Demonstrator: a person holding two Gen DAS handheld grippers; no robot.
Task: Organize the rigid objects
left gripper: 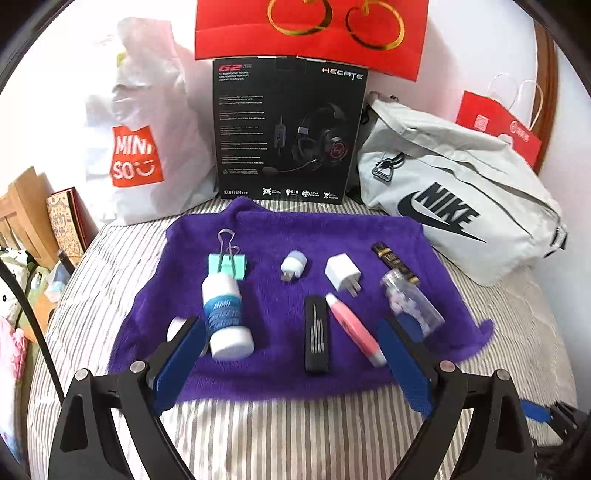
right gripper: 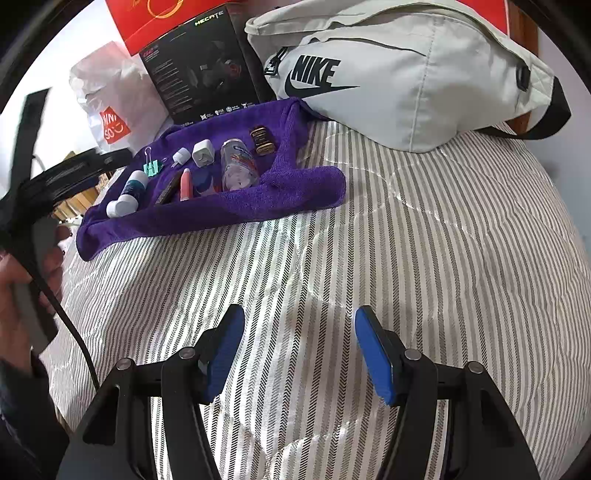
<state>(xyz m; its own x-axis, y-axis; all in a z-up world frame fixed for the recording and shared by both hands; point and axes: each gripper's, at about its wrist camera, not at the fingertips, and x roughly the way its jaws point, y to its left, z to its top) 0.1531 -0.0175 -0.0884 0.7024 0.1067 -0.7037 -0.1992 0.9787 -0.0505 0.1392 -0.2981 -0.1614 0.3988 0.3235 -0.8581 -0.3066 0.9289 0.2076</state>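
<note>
A purple towel (left gripper: 258, 376) lies on the striped bed with small things on it. In the left wrist view these are a mint binder clip (left gripper: 227, 258), a white bottle with a blue label (left gripper: 225, 317), a white USB light (left gripper: 291, 267), a white charger (left gripper: 343, 273), a black and gold stick (left gripper: 393, 260), a clear pill bottle (left gripper: 412, 302), a black case (left gripper: 316, 334) and a pink pen (left gripper: 354, 328). My left gripper (left gripper: 291, 325) hangs open over the towel's near half, holding nothing; the white bottle lies just inside its left finger. My right gripper (right gripper: 300, 312) is open and empty over the bare bedspread, right of the towel (right gripper: 258, 199).
A black headset box (left gripper: 288, 129), a white Miniso bag (left gripper: 140, 147), a grey Nike bag (left gripper: 454, 206) and red paper bags (left gripper: 310, 29) line the wall behind the towel. The striped bedspread (right gripper: 406, 258) stretches to the right. A hand (right gripper: 22, 277) holds the left gripper.
</note>
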